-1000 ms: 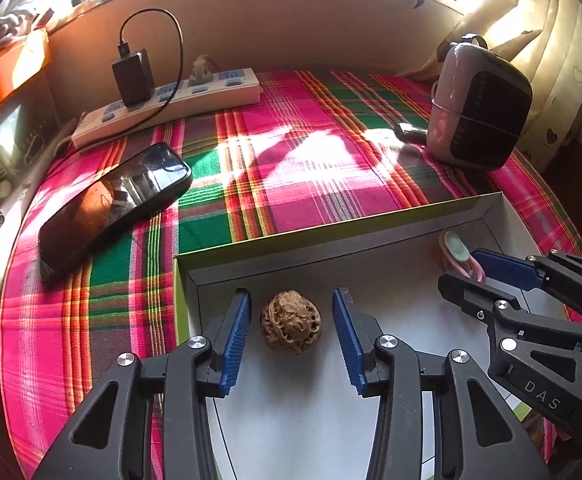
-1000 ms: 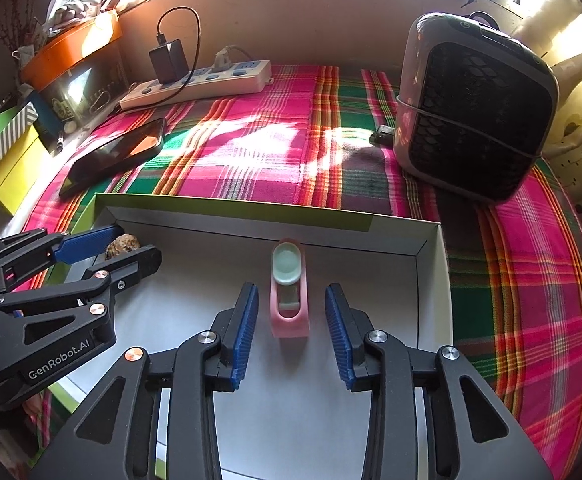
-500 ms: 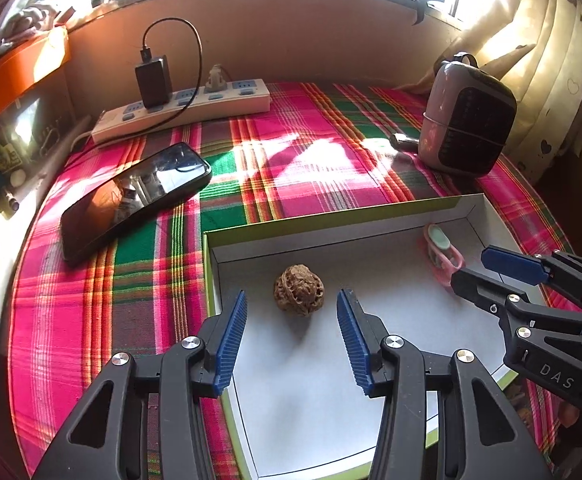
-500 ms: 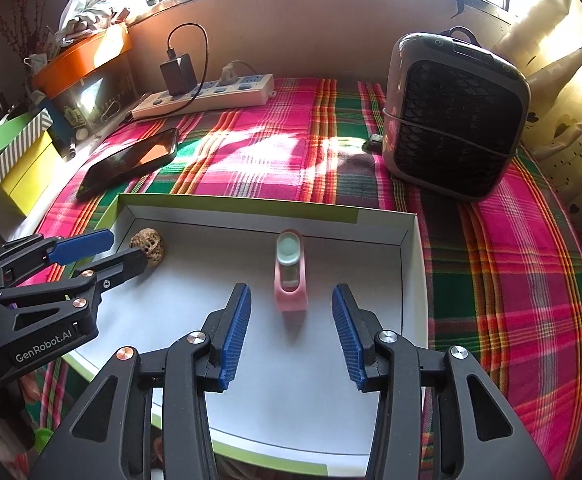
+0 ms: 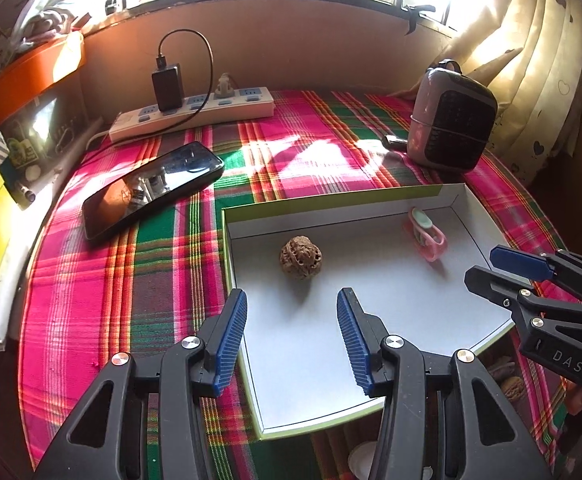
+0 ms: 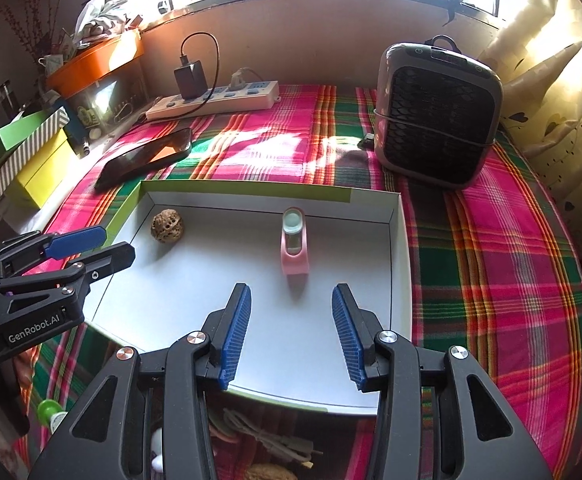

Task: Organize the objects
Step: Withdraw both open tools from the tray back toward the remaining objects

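Note:
A white box tray with a green rim (image 5: pixel 331 203) (image 6: pixel 251 191) lies on the plaid cloth. In it rest a brown walnut (image 5: pixel 300 258) (image 6: pixel 167 225) on the left and a small pink holder with a mint cap (image 5: pixel 426 232) (image 6: pixel 294 242) on the right. My left gripper (image 5: pixel 291 300) (image 6: pixel 91 244) hovers open over the tray's near left part, short of the walnut, with nothing between its blue pads. My right gripper (image 6: pixel 291 292) (image 5: pixel 487 264) is open too, just short of the pink holder and not touching it.
A black phone (image 5: pixel 153 188) lies left of the tray. A power strip with a charger (image 5: pixel 195 114) sits at the back, and a small heater (image 6: pixel 437 114) at the back right. Boxes (image 6: pixel 31 160) stand off the left edge. Loose items, among them walnuts (image 5: pixel 511 390), lie below the near table edge.
Both grippers have drawn back and slightly up from the tray. Their jaws stand wider. The walnut and the pink holder, once between the fingers, now lie ahead of the fingertips.

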